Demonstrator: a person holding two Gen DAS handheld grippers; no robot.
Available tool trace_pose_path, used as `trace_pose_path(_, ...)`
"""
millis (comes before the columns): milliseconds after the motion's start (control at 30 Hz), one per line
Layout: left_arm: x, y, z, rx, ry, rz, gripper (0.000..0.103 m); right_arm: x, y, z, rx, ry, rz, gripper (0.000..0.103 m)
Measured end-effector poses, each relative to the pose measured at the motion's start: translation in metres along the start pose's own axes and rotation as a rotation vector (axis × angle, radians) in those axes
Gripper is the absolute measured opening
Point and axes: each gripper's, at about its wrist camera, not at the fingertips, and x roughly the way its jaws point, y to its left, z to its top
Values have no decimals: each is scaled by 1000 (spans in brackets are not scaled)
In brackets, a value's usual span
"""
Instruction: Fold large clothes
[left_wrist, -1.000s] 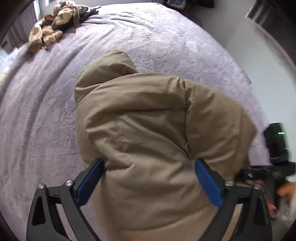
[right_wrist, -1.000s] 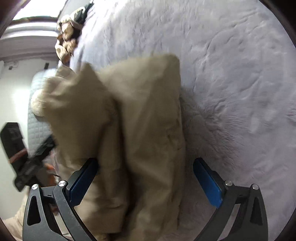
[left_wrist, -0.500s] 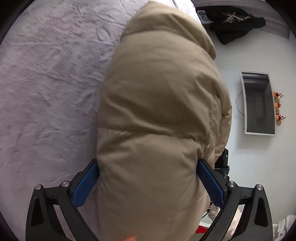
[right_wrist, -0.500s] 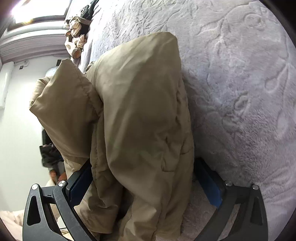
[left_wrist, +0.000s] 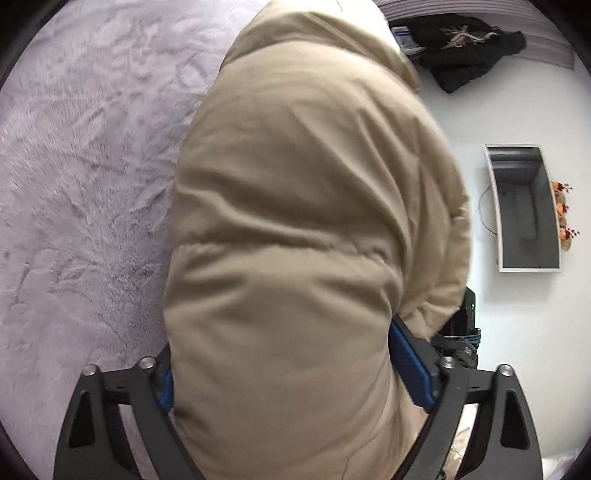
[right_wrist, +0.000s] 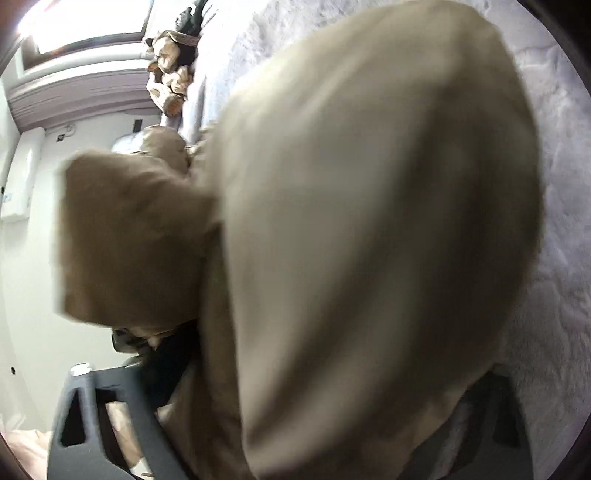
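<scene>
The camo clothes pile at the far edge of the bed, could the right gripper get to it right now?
Probably not: the right gripper is buried in the tan jacket, and the camo pile lies far across the bed.

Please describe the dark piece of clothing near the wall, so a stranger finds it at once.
Start at the lilac bed, then look past the beige jacket toward the white wall. The black garment lies crumpled at the far end. It alone is black, with a pale pattern.
</scene>
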Motion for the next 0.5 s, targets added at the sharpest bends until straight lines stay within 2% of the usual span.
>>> trace_pose_path(100, -12, -19, -4, 67, -11, -9, 90, -11, 15, -7, -25, -30, -2, 66)
trace_pose_path(233, -42, -32, 0, 126, -34, -26, 90, -14, 44, -21, -71, -67, 11, 65)
trace_pose_path(400, -93, -23, 13, 166, -65, -44, 90, -2, 82, -32, -94, -113, 35, 65)
trace_pose_path(500, -126, -4, 25, 179, -76, -43, 90, 22, 114, -37, -126, -133, 27, 65)
